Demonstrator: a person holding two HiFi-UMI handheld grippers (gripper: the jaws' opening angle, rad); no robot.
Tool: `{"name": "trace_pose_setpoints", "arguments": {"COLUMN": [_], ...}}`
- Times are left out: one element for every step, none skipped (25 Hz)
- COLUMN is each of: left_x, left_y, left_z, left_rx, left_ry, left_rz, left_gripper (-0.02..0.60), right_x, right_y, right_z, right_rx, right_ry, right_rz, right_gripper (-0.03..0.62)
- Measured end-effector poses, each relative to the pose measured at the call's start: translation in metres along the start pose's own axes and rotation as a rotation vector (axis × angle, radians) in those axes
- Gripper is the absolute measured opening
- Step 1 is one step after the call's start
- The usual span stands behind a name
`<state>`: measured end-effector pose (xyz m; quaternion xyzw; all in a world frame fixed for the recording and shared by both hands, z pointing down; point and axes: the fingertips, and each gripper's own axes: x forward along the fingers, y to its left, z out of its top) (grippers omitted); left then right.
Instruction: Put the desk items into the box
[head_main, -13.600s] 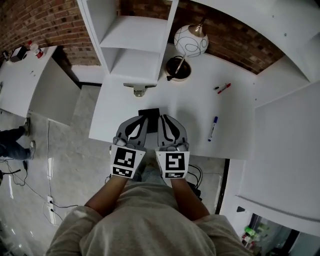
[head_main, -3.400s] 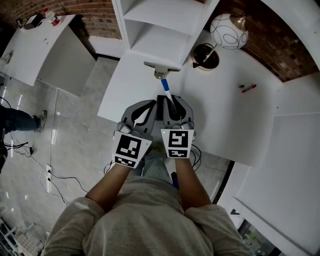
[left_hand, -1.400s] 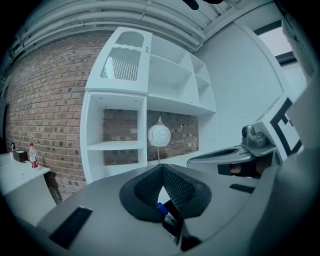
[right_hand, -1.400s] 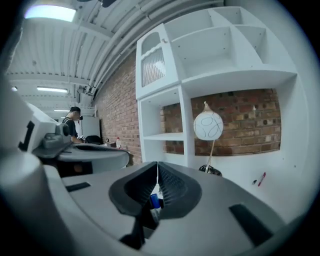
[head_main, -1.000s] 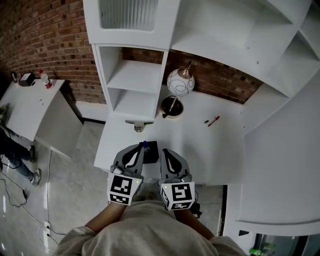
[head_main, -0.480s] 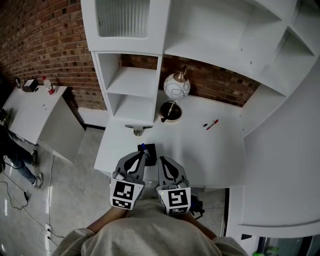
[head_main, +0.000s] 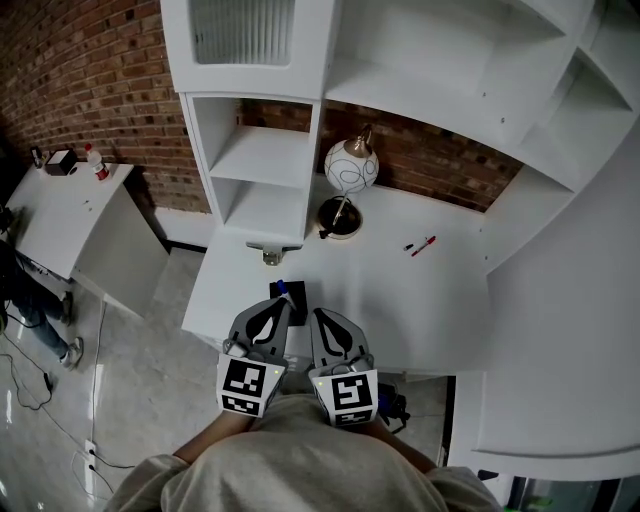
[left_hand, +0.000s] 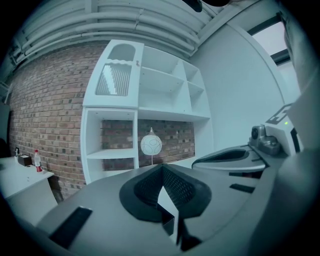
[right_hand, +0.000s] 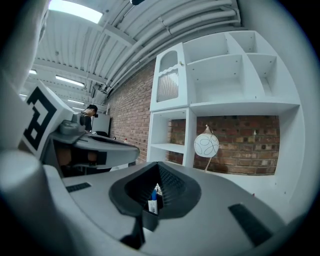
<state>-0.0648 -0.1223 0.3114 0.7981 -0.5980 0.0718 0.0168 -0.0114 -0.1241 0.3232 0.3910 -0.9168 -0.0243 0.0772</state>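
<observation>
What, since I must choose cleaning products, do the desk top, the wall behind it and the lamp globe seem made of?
The desk top: smooth white board, probably painted or laminated wood; flat, even, faintly sheened. The wall: bare red-brown brick, matte, with visible mortar lines. The lamp globe: white sphere with thin dark looping lines, perhaps glass or ceramic; unclear which.

Can see only the far edge of the box (head_main: 297, 293) past the fingertips (head_main: 277, 310), nothing of the rest beneath them. Through the slit below the right gripper's (right_hand: 159, 169) closed tips, just the blue cap and white stub of 1 pen (right_hand: 153, 200). Cannot make out the red pen (head_main: 423, 245) well right of the fingers: too small. Far left of them, part of a person (head_main: 25, 305), cut by the edge.
</observation>
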Motion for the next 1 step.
{"name": "trace_pose_setpoints", "arguments": {"left_x": [0.0008], "left_y": [0.0002], "left_z": [-0.0005], "left_rx": [-0.001], "left_ry": [0.000], "left_rz": [0.000], "left_gripper": [0.005], "right_x": [0.0001], "right_y": [0.0001], "right_z": [-0.0005], "right_rx": [-0.003], "right_ry": [0.004], "right_rz": [0.001], "right_gripper": [0.017]}}
